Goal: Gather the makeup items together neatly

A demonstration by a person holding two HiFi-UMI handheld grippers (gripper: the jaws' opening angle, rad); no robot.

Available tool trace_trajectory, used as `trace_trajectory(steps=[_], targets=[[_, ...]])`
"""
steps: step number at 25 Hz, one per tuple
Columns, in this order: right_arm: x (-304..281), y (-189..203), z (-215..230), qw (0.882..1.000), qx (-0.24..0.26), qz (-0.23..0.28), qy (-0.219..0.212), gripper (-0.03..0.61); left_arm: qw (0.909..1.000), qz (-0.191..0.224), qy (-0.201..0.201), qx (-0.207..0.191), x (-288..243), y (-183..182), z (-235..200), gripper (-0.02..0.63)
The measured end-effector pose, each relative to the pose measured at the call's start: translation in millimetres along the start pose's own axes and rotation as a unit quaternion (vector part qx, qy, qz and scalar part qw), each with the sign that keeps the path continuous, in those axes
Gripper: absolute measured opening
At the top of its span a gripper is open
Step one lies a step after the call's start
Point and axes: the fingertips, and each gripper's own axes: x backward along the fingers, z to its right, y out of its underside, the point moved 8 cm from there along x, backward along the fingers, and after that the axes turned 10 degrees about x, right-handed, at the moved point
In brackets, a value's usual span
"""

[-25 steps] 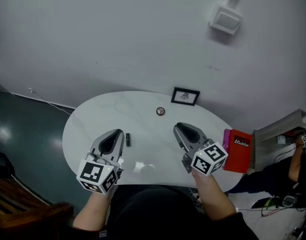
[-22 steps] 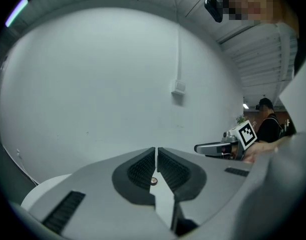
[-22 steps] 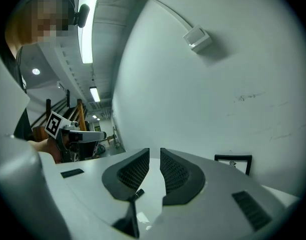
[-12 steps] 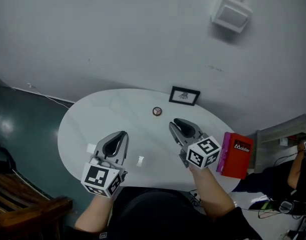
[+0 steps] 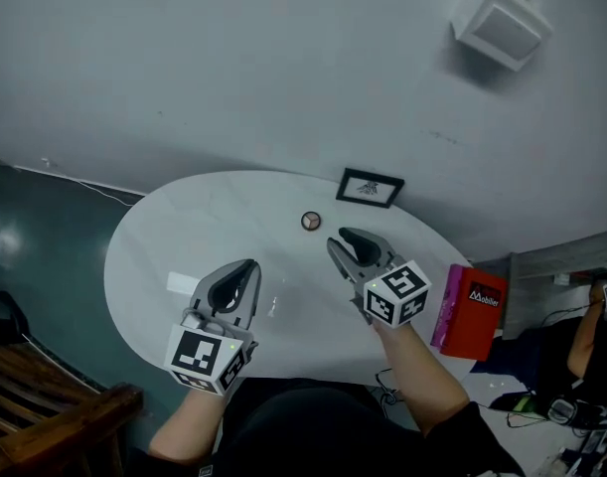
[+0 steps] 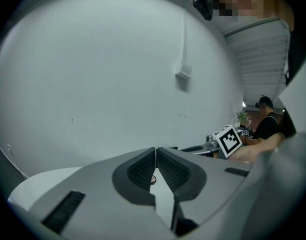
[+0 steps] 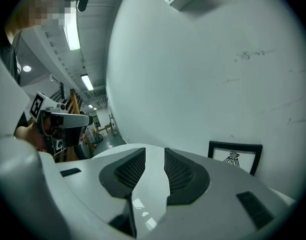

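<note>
A small round compact (image 5: 310,221) lies on the white oval table (image 5: 214,217), just beyond my right gripper (image 5: 341,238). The right gripper's jaws have just been opening and stand a little apart, with nothing between them (image 7: 155,151). My left gripper (image 5: 247,269) hovers over the table's near left part, shut and empty (image 6: 156,150); the compact (image 6: 153,178) shows through the slit under its tips. A flat white item (image 5: 184,283) lies left of the left gripper. A small clear item (image 5: 273,306) lies to its right.
A black-framed picture (image 5: 370,188) leans on the wall at the table's far edge, also in the right gripper view (image 7: 235,156). A red box (image 5: 469,311) stands off the table's right end. A dark wooden chair (image 5: 45,405) stands at the lower left.
Both grippers have moved forward over the table, the right one closer to the compact. The right jaws have parted slightly. A small black item seen beside the left gripper is now out of sight.
</note>
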Motion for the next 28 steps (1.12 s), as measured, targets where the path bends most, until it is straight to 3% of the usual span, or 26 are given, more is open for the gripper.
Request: trace_trajectory(steps=[13, 28], targets=[[-70.2, 53.4, 28.7, 0.996, 0.017, -0.077, -0.039, 0.155, 0.9995, -0.014, -0.005, 0.027, -23.9, 19.4, 0.5, 0.026], [-131.2, 109.7, 50.0, 0.984, 0.073, -0.156, -0.033, 0.209, 0.9955, -0.042, -0.066, 0.053, -3.5, 56.1, -4.4, 0.026]])
